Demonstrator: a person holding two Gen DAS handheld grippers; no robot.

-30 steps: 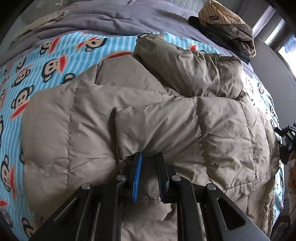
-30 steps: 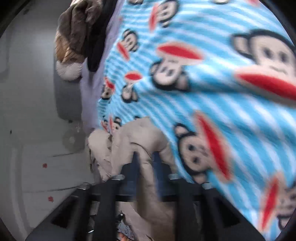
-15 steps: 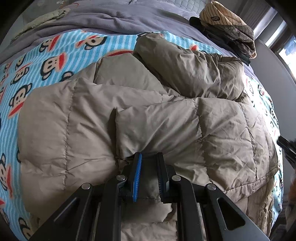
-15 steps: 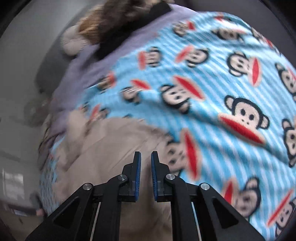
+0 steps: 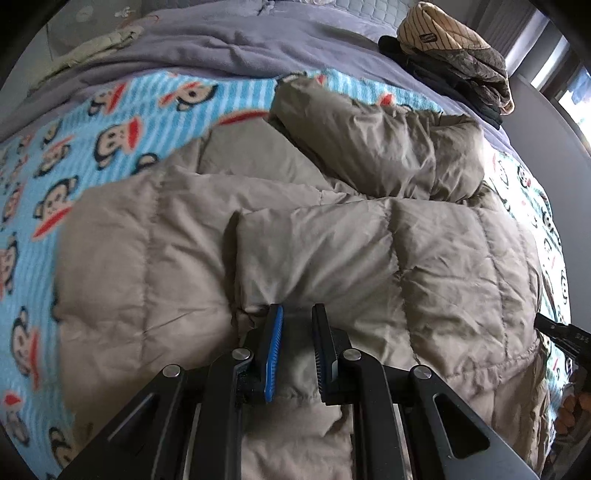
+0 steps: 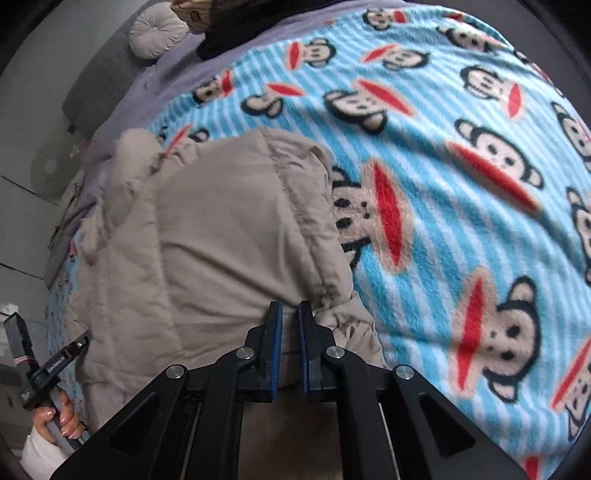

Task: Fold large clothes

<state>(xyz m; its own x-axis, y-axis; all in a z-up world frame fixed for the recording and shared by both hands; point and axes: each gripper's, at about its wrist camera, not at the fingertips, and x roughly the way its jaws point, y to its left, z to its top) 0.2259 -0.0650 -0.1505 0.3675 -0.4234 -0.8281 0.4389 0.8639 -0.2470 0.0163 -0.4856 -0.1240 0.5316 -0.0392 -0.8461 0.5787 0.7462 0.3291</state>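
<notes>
A large tan quilted jacket (image 5: 332,251) lies on a blue monkey-print blanket (image 5: 122,122), one sleeve folded across its top. My left gripper (image 5: 297,310) is shut on a fold at the jacket's near edge, with fabric bunched between its blue pads. In the right wrist view the jacket (image 6: 221,240) lies left of the bare blanket (image 6: 443,184). My right gripper (image 6: 290,306) hovers over the jacket's edge. Its jaws are closing to a narrow slit and nothing is between them. The right gripper's tip (image 5: 565,332) shows at the far right of the left wrist view.
A pile of folded clothes (image 5: 454,48) sits at the back on a purple cover (image 5: 221,44). A round cushion (image 6: 159,29) lies at the bed's corner. A person's hand (image 6: 62,417) holds the left gripper's handle (image 6: 48,369) near the bed edge and floor.
The right gripper let go of the jacket fabric it held a second ago, rolled, and swung over the jacket with its jaws closing empty. The left gripper kept its grip and place.
</notes>
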